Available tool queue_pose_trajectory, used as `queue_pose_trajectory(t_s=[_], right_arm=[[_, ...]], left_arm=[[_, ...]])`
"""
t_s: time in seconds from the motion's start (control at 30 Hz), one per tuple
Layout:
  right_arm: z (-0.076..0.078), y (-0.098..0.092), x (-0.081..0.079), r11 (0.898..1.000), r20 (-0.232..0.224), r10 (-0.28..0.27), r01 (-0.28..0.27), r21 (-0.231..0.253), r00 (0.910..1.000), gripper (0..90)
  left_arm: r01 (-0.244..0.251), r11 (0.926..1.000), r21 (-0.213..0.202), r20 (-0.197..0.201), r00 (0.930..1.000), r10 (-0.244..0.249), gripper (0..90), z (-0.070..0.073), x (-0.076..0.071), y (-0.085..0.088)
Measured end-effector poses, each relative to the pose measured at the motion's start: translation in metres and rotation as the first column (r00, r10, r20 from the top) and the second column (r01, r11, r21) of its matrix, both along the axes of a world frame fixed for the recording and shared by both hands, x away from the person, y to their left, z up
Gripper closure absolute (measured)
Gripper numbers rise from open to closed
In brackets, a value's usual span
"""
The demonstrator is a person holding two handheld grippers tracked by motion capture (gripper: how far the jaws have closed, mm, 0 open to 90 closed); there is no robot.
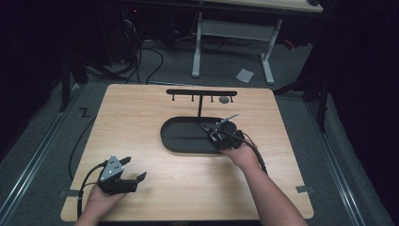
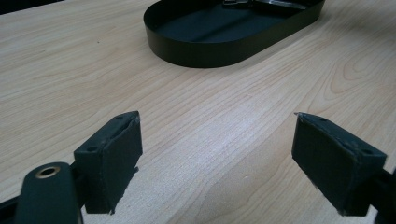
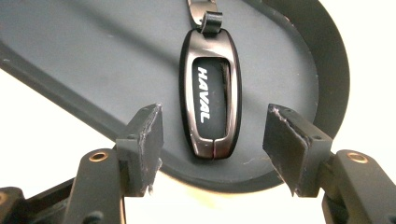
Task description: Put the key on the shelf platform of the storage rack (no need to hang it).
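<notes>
Haval key fob (image 3: 211, 100), glossy dark oval with white lettering, lies flat in the black tray (image 3: 93, 70). Right gripper (image 3: 212, 144) hovers at its six o'clock end, jaws spread clear of it. Left gripper (image 2: 217, 158) jaws gape over bare table (image 2: 210, 107).

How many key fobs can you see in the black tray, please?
1: the key fob lies flat at the right end of the tray, between the right gripper jaws; none elsewhere.

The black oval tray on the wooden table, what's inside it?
Inside the black oval tray lies a dark metallic key fob lettered HAVAL, flat near one end, between the open right gripper jaws. Its strap end is cut off.
</notes>
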State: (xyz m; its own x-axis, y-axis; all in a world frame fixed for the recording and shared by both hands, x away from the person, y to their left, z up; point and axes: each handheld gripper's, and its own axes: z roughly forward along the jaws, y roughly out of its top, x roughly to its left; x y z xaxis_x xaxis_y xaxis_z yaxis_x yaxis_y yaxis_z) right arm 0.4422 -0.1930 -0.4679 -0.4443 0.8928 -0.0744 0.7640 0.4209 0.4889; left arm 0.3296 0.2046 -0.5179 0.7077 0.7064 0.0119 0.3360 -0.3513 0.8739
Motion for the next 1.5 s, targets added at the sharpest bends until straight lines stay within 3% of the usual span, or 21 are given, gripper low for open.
queue_pose_trajectory(t_s=[0.2, 0.53, 0.9, 1.3, 1.37, 1.43, 1.47, 1.5], right_arm=[[-0.001, -0.017, -0.019, 0.999, 0.038, -0.022, 0.02, 0.043, 0.999, 37.1], [-0.004, -0.033, -0.047, 0.997, 0.103, -0.031, 0.024, 0.067, 0.9942, 36.7], [-0.015, -0.047, -0.084, 0.996, 0.191, -0.029, 0.012, 0.092, 0.9812, 35.5], [-0.039, -0.044, -0.135, 0.996, 0.318, -0.027, -0.003, 0.091, 0.9478, 32.7], [-0.044, -0.043, -0.146, 0.996, 0.356, -0.038, 0.006, 0.091, 0.9339, 32.6], [-0.053, -0.044, -0.159, 0.994, 0.41, -0.058, 0.013, 0.111, 0.9105, 33.4], [-0.056, -0.045, -0.163, 0.992, 0.412, -0.063, 0.012, 0.126, 0.9091, 33.4], [-0.055, -0.045, -0.163, 0.99, 0.396, -0.064, 0.008, 0.142, 0.9162, 32.4]], left_arm=[[0.005, 0.9999, 0.009, -0.003, 1.0, -0.005, 16.8, 0.0, 0.0, -0.002], [0.011, 0.9997, 0.021, -0.008, 0.9999, -0.01, 16.8, -0.001, -0.001, -0.004], [0.012, 0.9996, 0.027, -0.011, 0.9999, -0.011, 16.8, -0.003, -0.001, -0.006], [0.021, 0.9992, 0.034, -0.016, 0.9997, -0.02, 16.8, -0.005, -0.002, -0.008], [0.026, 0.999, 0.036, -0.02, 0.9995, -0.026, 16.8, -0.005, -0.002, -0.009], [0.031, 0.9988, 0.039, -0.021, 0.9993, -0.03, 16.8, -0.006, -0.002, -0.01], [0.034, 0.9986, 0.04, -0.021, 0.9992, -0.033, 16.8, -0.006, -0.002, -0.01], [0.039, 0.9984, 0.042, -0.022, 0.999, -0.038, 16.8, -0.006, -0.002, -0.011]])
